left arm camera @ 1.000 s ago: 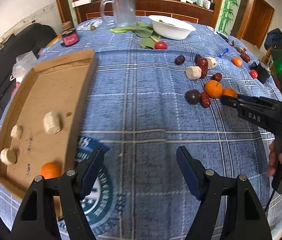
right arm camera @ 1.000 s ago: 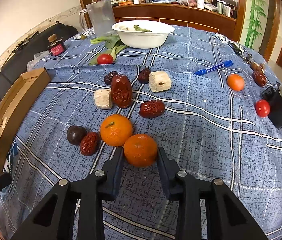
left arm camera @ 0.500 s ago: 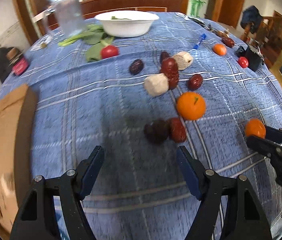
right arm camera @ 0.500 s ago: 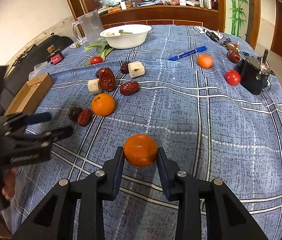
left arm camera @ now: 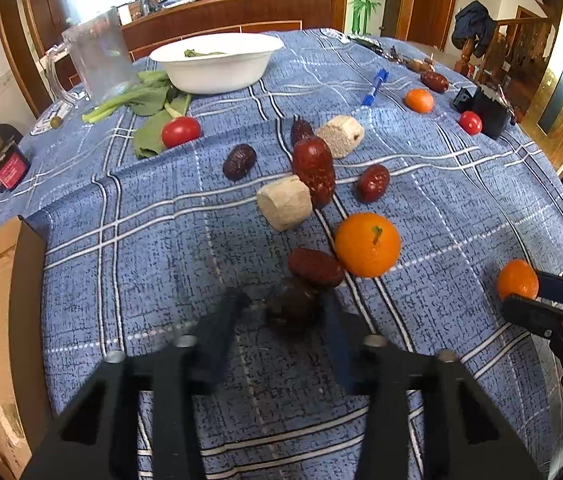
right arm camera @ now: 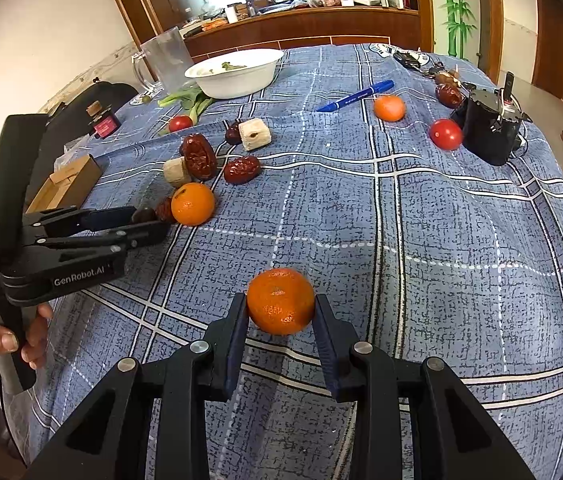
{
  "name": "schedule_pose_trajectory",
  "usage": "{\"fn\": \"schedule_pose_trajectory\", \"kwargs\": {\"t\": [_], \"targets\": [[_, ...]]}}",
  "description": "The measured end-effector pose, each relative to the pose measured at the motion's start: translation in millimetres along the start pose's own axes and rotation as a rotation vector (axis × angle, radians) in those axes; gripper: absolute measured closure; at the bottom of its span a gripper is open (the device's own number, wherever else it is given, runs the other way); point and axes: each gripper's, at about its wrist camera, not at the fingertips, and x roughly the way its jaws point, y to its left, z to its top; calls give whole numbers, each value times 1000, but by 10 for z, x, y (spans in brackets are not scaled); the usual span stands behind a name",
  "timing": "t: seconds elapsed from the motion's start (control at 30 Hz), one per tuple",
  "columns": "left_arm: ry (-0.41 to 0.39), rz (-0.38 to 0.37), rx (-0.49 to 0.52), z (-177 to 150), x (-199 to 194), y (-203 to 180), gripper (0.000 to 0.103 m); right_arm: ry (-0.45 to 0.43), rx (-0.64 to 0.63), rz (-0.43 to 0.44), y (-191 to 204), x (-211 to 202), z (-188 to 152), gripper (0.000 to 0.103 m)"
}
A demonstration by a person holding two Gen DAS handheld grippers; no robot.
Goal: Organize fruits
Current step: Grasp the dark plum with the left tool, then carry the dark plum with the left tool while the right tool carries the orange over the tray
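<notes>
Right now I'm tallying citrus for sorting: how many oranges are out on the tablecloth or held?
3. One orange is in the right claw; one sits beside the dates near the left claw; one lies near the blue pen. The box's inside is hidden.

A white bowl [left arm camera: 217, 65] with a green scrap inside stands at the far end of the blue checked tablecloth [left arm camera: 153, 248], beside a clear plastic jug [left arm camera: 97, 54]. A blue marker pen [right arm camera: 355, 96] lies further right (cap on), and a black device [right arm camera: 489, 124] sits near the cloth's edge.
</notes>
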Motion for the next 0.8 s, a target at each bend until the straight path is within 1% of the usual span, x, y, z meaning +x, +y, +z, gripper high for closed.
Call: {"fn": "schedule_pose_trajectory", "kwargs": {"t": [0.03, 0.07, 0.1, 0.23, 0.53, 0.67, 0.8], "targets": [[-2, -4, -7, 1, -7, 11, 72, 0, 4, -5, 7, 7, 2, 69], [-2, -13, -15, -7, -29, 24, 79, 0, 8, -8, 15, 7, 2, 69], [-2, -23, -24, -12, -51, 30, 80, -1, 12, -9, 25, 0, 1, 69], [13, -43, -36, -109, -176, 28, 81, -12, -1, -22, 107, -63, -18, 69], [38, -106, -95, -546, -504, 14, 81, -32, -17, -41, 344, -228, -203, 68], [26, -99, -122, -738, -652, 39, 81, -23, -23, -53, 454, -270, -335, 68], [18, -88, -125, -890, -741, 87, 81, -13, -10, -54, 530, -302, -441, 68]]}}
